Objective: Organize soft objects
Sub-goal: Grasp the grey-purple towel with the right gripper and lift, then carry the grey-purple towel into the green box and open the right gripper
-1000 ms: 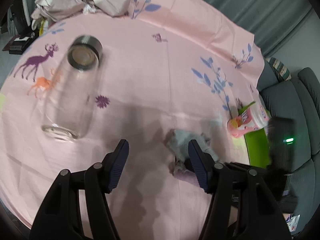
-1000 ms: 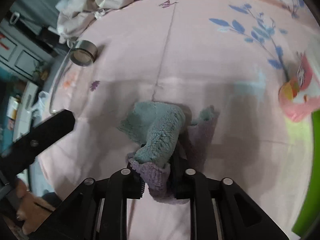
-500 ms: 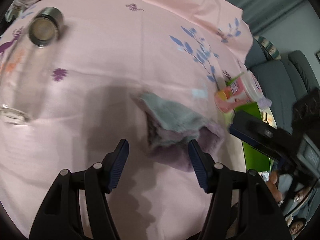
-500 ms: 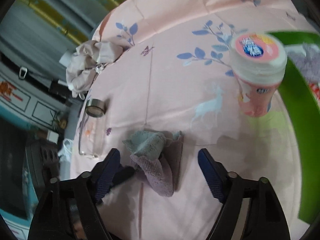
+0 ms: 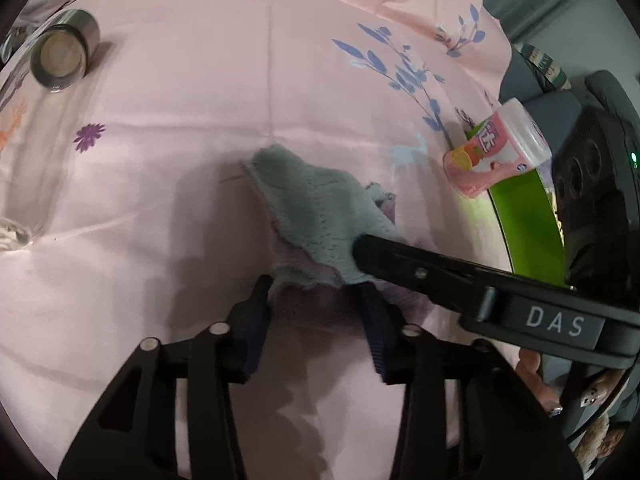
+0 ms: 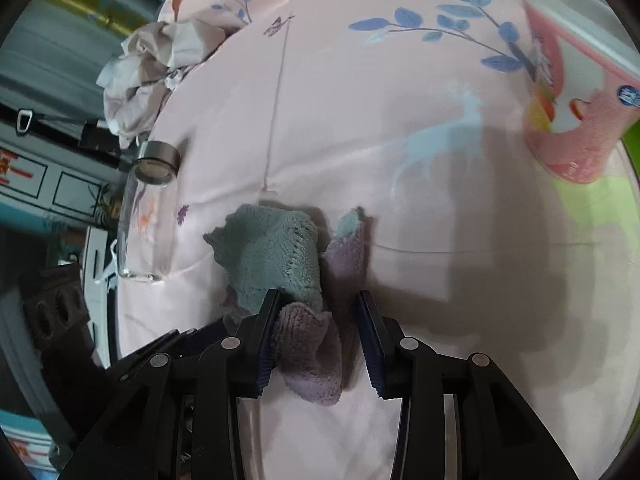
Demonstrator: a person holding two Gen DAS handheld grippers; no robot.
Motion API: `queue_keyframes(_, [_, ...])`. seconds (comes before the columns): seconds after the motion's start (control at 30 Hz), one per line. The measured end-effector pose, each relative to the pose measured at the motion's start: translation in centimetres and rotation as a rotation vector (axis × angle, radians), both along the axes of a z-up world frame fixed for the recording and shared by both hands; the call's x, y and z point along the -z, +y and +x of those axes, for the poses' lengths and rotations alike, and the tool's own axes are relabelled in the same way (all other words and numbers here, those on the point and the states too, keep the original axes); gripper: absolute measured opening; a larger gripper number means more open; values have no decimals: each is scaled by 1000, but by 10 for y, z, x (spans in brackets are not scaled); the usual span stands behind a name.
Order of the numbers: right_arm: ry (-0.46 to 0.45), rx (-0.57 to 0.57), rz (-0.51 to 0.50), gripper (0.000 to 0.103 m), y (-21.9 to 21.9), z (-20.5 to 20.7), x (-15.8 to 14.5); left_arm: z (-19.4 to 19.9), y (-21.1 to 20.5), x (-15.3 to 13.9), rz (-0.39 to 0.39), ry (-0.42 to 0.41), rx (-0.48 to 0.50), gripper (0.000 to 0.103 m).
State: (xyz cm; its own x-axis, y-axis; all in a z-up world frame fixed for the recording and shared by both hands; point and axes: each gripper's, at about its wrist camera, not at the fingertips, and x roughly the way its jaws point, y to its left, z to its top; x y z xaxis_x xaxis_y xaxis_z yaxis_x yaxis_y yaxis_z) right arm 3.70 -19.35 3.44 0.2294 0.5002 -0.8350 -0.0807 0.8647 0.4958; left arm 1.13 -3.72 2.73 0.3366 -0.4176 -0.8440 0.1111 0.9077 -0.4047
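A fluffy cloth [image 5: 320, 208], green on one side and purple on the other, lies crumpled on the pink tablecloth [image 5: 200, 120]. My left gripper [image 5: 316, 300] is closing, and the cloth's near edge is bunched between its pads. One finger [image 5: 400, 258] of the right gripper reaches in from the right onto the cloth. In the right wrist view, my right gripper [image 6: 318, 312] straddles a purple fold [image 6: 312, 344] of the cloth [image 6: 276, 252]. Its jaws are closing. The fold touches the left pad only, and a gap remains on the right.
A clear glass bottle with a metal cap [image 5: 60, 56] lies at the left [image 6: 148, 208]. A pink cup [image 5: 496, 148] stands at the right beside a green bin [image 5: 524, 216]. A crumpled beige cloth [image 6: 160, 64] sits at the far edge.
The right gripper let go of the cloth, pulled back, then came back around its purple fold. The left gripper moved right and down onto the cloth and narrowed on it.
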Motion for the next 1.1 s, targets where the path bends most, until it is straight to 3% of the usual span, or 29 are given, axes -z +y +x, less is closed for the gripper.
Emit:
queue_keyframes(0.23, [14, -39, 109, 41, 5, -1, 6, 1, -7, -2, -10, -37, 7, 23])
queue_keyframes(0.3, [-8, -41, 78, 41, 8, -4, 2, -1, -10, -6, -6, -59, -1, 23])
queue_keyframes(0.77, [-271, -10, 85, 41, -15, -34, -81, -20, -40, -82, 2, -309, 26, 22])
queue_keyframes(1.1, [-414, 149, 121, 41, -79, -59, -124, -26, -103, -125, 12, -435, 147, 22])
